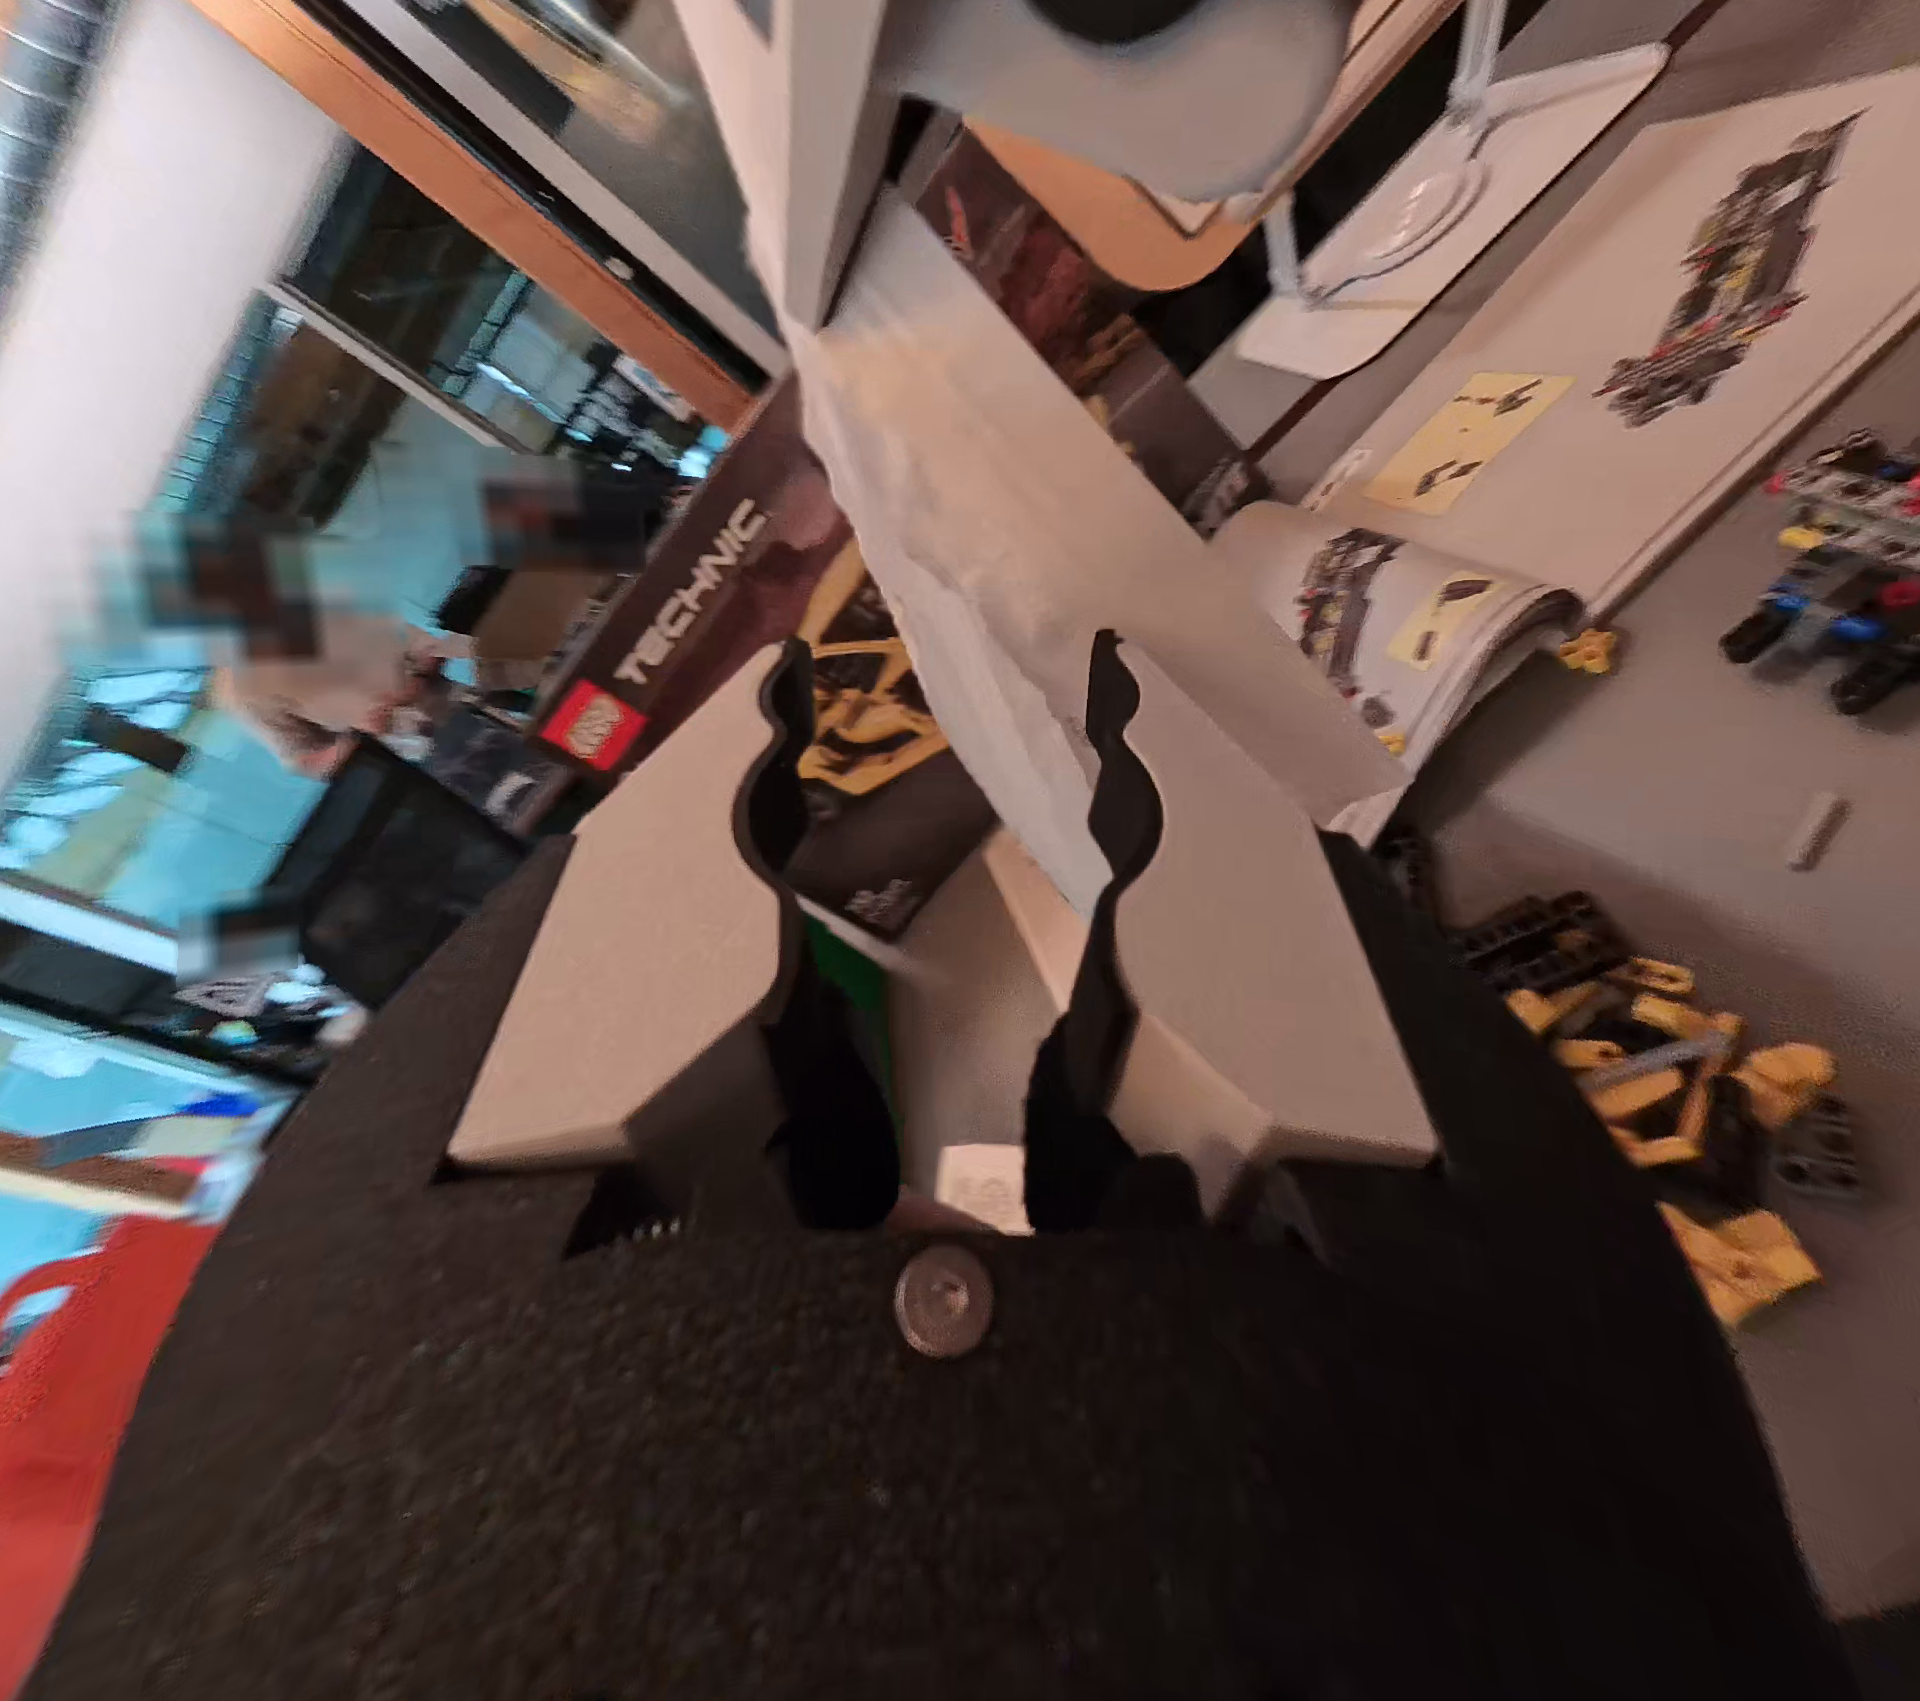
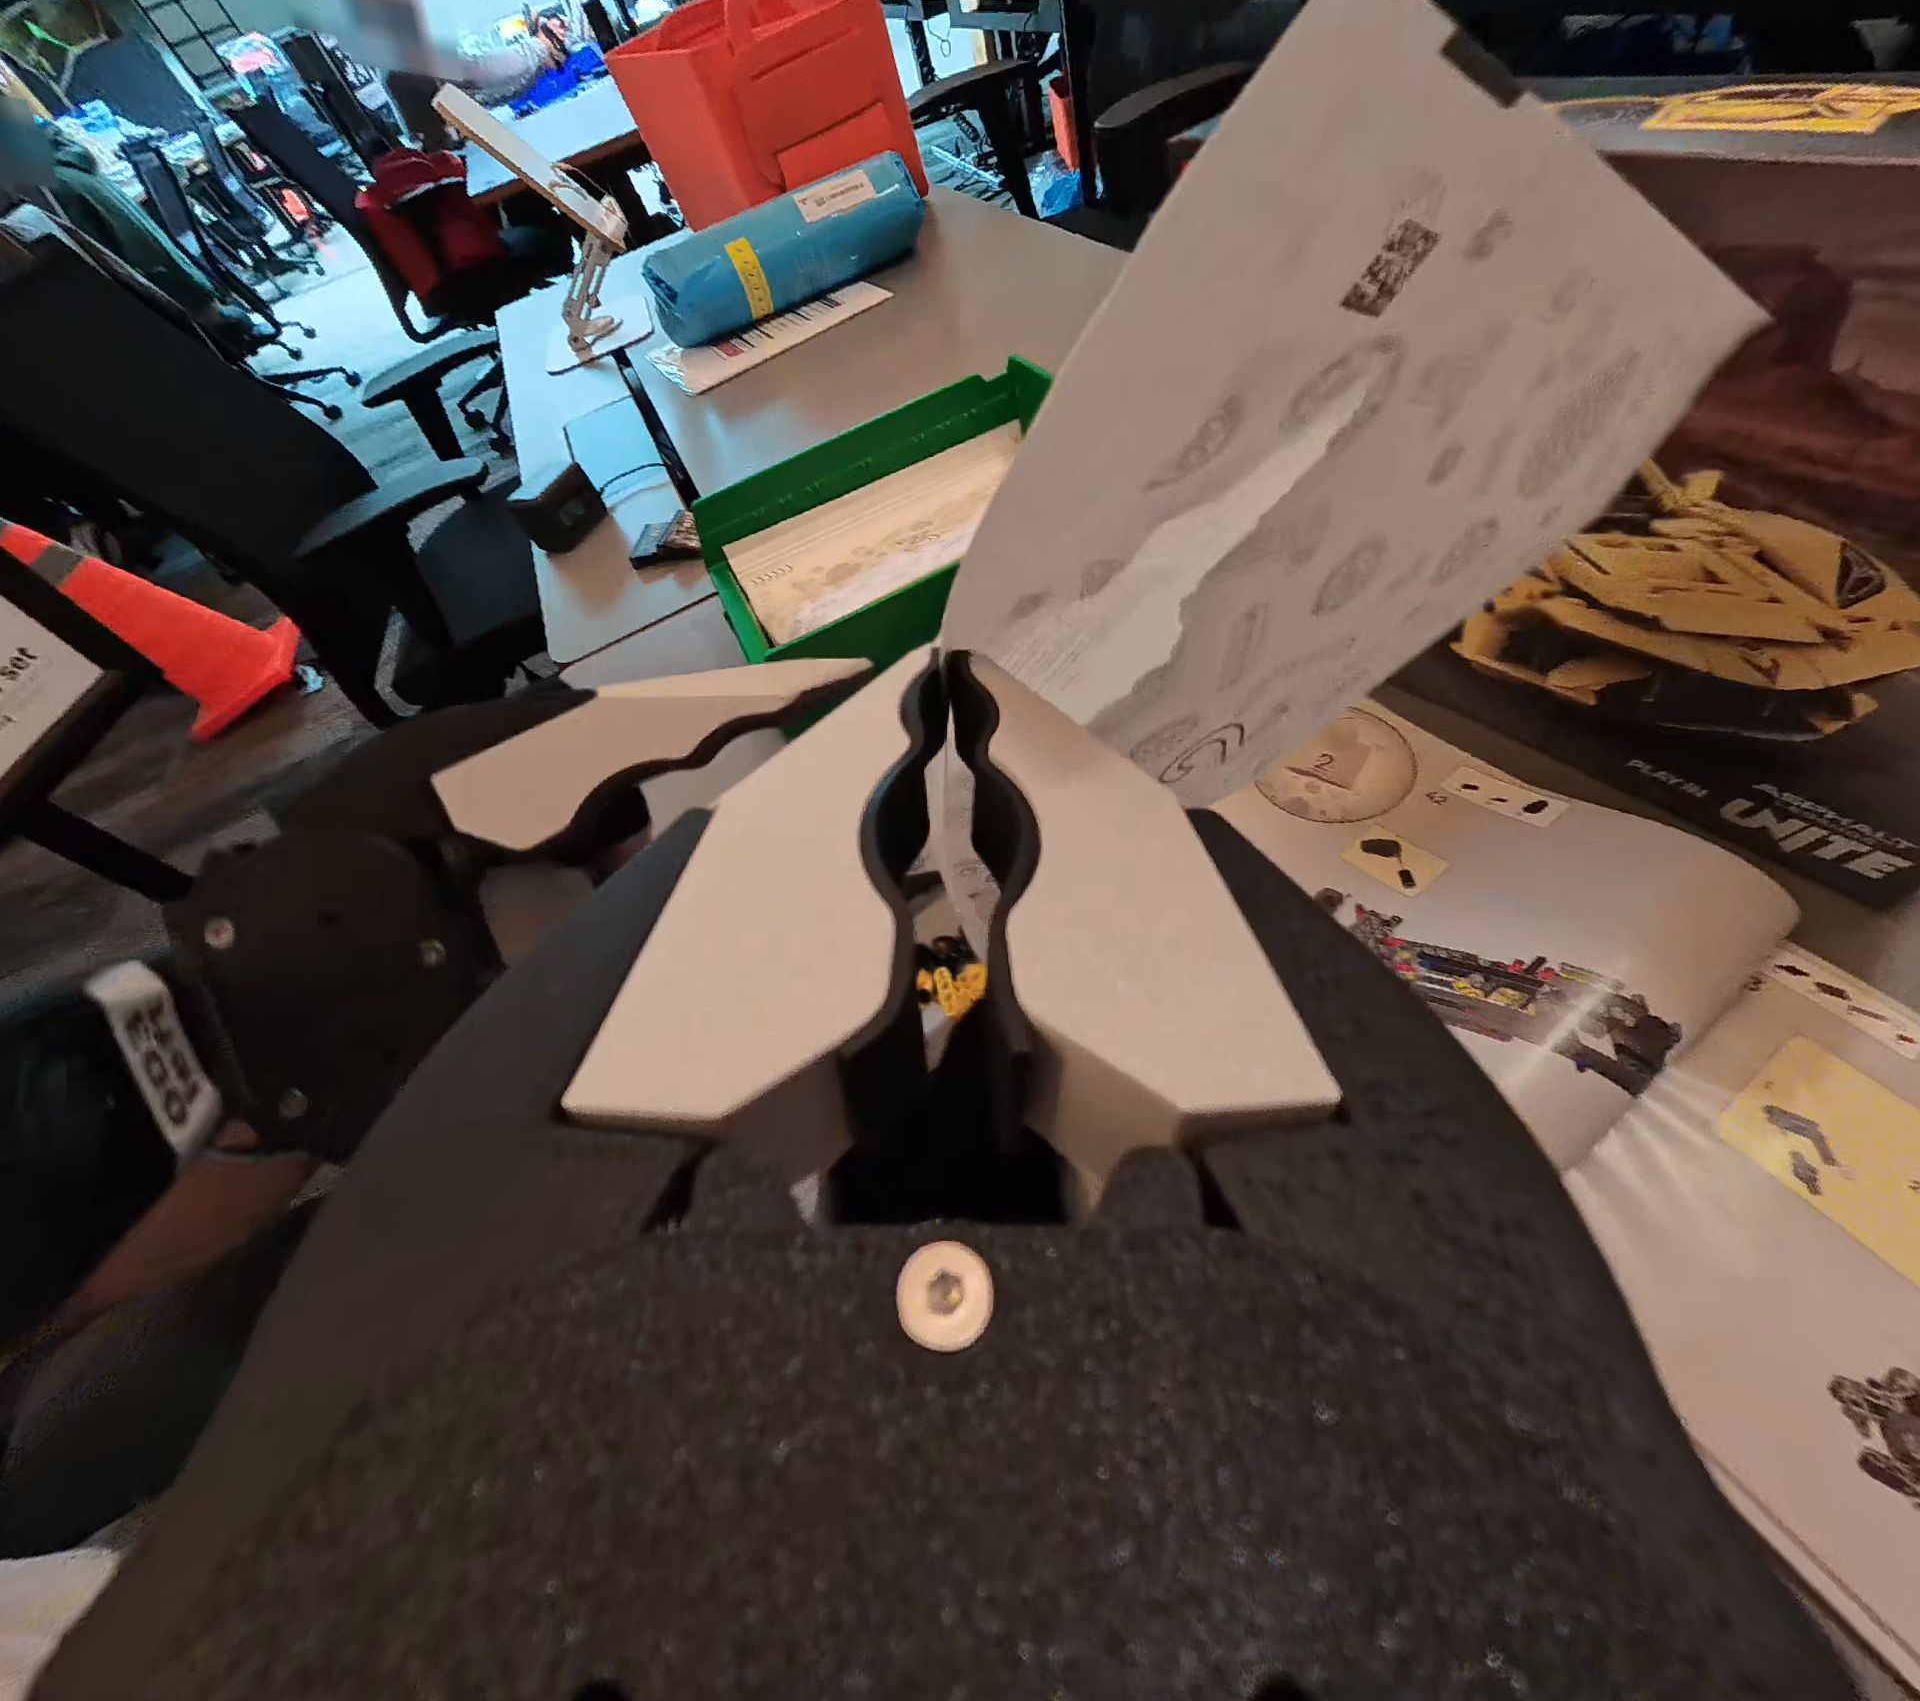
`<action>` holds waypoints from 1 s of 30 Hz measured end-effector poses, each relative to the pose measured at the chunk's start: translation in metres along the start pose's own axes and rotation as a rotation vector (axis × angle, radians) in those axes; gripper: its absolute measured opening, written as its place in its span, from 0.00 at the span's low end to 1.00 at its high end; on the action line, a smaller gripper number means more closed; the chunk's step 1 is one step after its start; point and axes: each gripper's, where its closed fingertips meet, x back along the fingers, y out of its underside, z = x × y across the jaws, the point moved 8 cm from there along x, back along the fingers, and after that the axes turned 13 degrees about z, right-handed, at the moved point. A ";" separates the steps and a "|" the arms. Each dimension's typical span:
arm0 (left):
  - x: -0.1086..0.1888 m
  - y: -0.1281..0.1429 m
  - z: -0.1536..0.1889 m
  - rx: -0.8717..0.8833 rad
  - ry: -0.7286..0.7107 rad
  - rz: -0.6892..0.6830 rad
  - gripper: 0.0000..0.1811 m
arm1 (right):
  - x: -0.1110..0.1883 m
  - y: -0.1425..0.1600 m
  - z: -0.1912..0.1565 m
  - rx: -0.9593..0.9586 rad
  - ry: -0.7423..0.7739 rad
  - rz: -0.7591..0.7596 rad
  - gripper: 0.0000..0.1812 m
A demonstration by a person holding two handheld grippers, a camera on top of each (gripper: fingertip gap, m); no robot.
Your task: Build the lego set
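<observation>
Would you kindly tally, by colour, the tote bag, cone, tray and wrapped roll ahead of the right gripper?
Orange: 2, orange fabric tote bag and orange traffic cone.
Green: 1, green plastic tray.
Blue: 1, blue wrapped roll.
Total: 4.

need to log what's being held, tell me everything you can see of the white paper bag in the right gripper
The white paper bag is thin, flat and printed with faint grey part outlines and a small dark code patch. A ragged tear runs up its middle. The right gripper pinches its lower corner, holding it raised and tilted over the open instruction booklet. It looks empty, though its inside is hidden.
</observation>
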 end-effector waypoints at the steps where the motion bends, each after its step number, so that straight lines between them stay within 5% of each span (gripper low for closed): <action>1: -0.001 0.002 -0.002 0.059 0.035 0.004 0.28 | 0.001 0.000 0.002 0.017 0.015 -0.001 0.00; 12: 0.003 0.000 -0.032 0.511 0.272 0.120 0.24 | 0.011 0.001 0.010 0.186 0.029 -0.025 0.00; 15: -0.006 0.005 -0.030 0.459 0.296 0.084 0.23 | 0.012 0.002 0.005 0.171 -0.018 -0.024 0.00; 18: -0.014 0.007 -0.027 0.425 0.310 0.062 0.00 | 0.013 0.004 0.000 0.179 -0.052 -0.044 0.00; 23: -0.018 0.015 -0.044 0.358 0.200 -0.013 0.00 | 0.032 0.026 0.010 0.184 -0.041 -0.185 0.00; 30: -0.015 0.010 -0.015 0.225 0.443 -0.041 0.00 | 0.045 0.035 0.034 0.173 0.046 -0.163 0.00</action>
